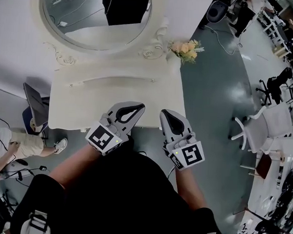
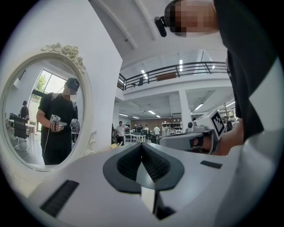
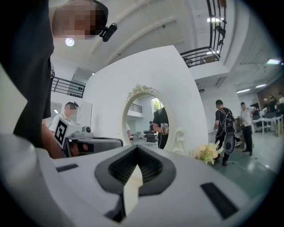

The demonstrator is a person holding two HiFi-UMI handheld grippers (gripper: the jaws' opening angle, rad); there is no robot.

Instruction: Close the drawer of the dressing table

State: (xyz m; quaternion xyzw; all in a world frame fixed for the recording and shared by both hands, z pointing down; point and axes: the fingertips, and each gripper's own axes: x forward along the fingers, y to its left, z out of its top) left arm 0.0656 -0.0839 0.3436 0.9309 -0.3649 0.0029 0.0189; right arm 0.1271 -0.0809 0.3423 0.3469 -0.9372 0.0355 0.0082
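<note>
The only print in sight is the black-and-white square marker on each gripper's cube; no lettering can be read anywhere.

In the head view the white dressing table (image 1: 113, 93) fills the upper middle of the frame. Its oval mirror (image 1: 93, 18) is at the top and a small bunch of pale flowers (image 1: 187, 48) stands at its upper right corner. The drawer front sits below the worktop's near edge and cannot be seen from above.

The left tongs (image 1: 136, 108) and right tongs (image 1: 167, 115) hover side by side at lower centre, a little apart. Their tips lie just over that near edge. Both gripper views show the dark pads pressed together with nothing between them.

To the right of the worktop's straight right edge, grey-green floor (image 1: 210, 107) lies open as far as a white chair (image 1: 268, 123) near the right border. On the left the room is tighter: a seated person's leg (image 1: 27, 144) is close to the worktop's lower left corner.
</note>
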